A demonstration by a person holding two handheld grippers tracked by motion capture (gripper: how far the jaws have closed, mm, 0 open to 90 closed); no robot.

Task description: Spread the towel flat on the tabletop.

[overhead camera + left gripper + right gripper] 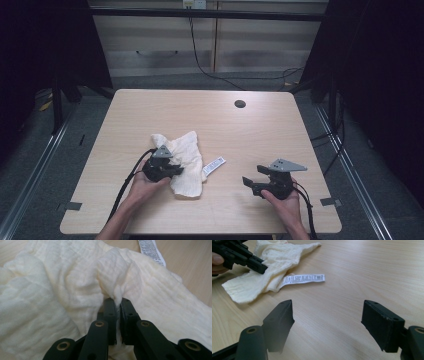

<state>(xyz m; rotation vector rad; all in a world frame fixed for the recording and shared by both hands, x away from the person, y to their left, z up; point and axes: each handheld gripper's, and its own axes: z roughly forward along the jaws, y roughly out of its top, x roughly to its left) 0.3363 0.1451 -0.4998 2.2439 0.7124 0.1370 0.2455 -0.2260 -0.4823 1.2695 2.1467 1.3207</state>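
Left tongs (116, 305) pinching a raised fold of the cream cloth (62, 282) on the surface (250, 130); right tongs (328, 315) spread wide, holding nothing.

The cloth (50, 290) is seen to be a cream woven fabric, soft and matt, with a crinkled, gauze-like weave and many folds. A care label (303, 279) of smooth white printed fabric or paper is sewn to its edge; which of the two cannot be told. The desk (250, 130) is faced with pale wood-grain laminate, smooth and faintly sheened. The left tool (116, 312) and the right tool (327, 325) are made of matt black plastic, slightly scuffed at the edges, with brass-coloured metal bushings at the joints. A grey matt metal plate (287, 165) is carried on the right tool.
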